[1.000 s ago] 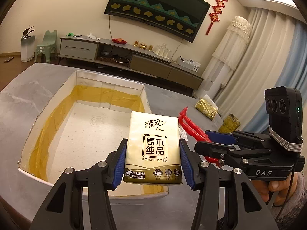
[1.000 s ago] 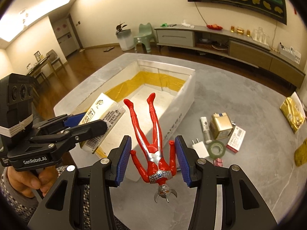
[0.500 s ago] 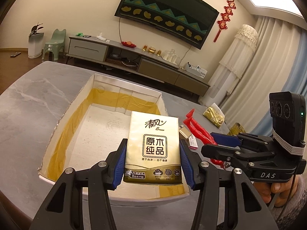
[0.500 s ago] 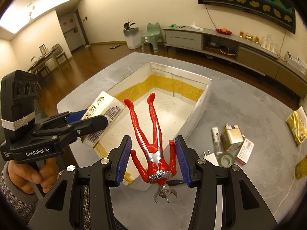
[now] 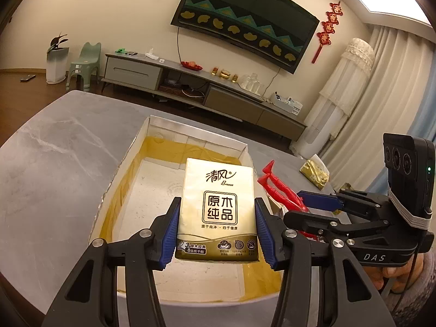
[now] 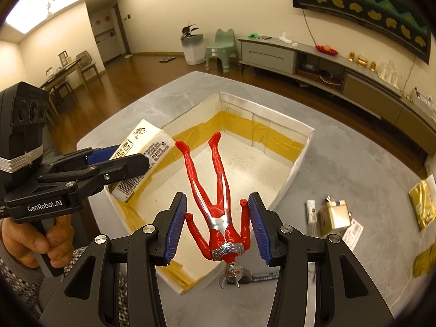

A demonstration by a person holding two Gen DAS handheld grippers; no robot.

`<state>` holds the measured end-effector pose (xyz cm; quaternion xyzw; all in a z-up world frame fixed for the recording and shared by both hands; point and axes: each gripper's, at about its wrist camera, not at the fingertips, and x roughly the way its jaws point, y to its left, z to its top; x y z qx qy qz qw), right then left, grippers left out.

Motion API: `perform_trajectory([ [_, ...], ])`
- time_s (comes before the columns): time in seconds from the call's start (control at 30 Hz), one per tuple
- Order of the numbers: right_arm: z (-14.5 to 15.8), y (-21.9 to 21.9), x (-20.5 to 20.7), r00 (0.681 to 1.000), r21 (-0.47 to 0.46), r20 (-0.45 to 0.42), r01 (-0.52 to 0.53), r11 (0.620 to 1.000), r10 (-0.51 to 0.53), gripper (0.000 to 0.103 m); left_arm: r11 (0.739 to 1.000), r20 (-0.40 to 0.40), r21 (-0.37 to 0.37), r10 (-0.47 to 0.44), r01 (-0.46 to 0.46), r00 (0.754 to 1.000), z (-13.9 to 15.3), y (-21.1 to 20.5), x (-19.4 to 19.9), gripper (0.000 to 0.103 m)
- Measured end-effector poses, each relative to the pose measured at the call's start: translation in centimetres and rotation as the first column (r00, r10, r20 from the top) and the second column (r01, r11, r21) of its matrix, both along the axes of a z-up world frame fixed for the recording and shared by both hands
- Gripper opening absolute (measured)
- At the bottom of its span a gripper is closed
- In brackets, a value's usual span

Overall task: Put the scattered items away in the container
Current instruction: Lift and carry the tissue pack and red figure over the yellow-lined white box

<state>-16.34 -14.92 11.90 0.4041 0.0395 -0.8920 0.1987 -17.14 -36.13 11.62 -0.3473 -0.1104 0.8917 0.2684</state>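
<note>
holding both loads over the empty foam box [image 6: 288, 163] near the table's left edge, you've placed nothing yet: left gripper [image 5: 218, 231] clamps a glossy tissue pack [image 5: 218, 207], right gripper [image 6: 216, 227] pinches a rigid red plastic figure [image 6: 215, 190]; small cartons [image 6: 332, 215] wait toward the right edge.

Colour reference, as I read it from both wrist views.
I see the tissue pack [image 5: 217, 209] as pale gold with dark print and a darker gold base band; the figure [image 6: 215, 204] as red with silver chest striping; the container [image 6: 288, 188] as white, its inner walls banded in yellow tape; the worktop [image 5: 54, 169] as grey with marbled veining. Each hand-held gripper, left [image 5: 218, 234] and right [image 6: 218, 229], is black with blue ribbed pads.
</note>
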Motion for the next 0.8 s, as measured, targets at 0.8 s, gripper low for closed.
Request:
perform_trajectory([
  [0.8, -3.5, -0.6, -9.3, 0.999, 0.053, 0.05, 0.011, 0.999, -0.013, 0.05, 0.997, 0.138, -0.075, 0.039, -0.029, 0.99, -2.5, 1.3, -8.3, 0.052],
])
